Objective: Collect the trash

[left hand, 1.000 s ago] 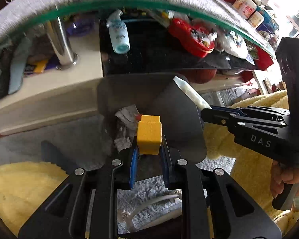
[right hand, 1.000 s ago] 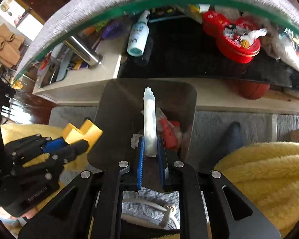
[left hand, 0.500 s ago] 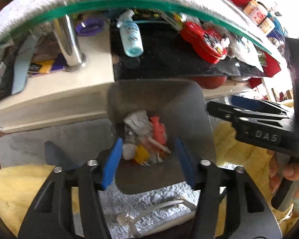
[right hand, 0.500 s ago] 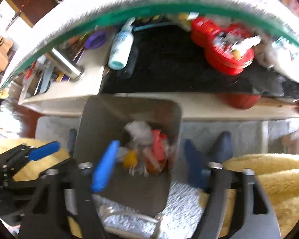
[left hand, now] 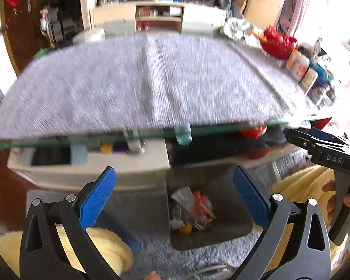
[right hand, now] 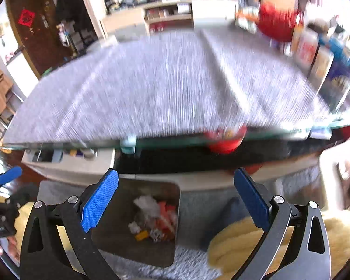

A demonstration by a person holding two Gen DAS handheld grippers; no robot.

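Both grippers, left (left hand: 174, 182) and right (right hand: 175, 184), opening, empty; trash in bin (left hand: 235, 235) at lower centre. Next: seek remaining trash.

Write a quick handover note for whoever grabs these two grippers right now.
Left gripper: jaws opening, nothing between the fingers.
Right gripper: the same, opening and empty.
Trash bin sits on the floor rug below the table edge; it holds mixed trash, including a yellow piece.
Grey table mat: no loose trash visible on it, though the view is blurred.
Left: check the table for more trash.
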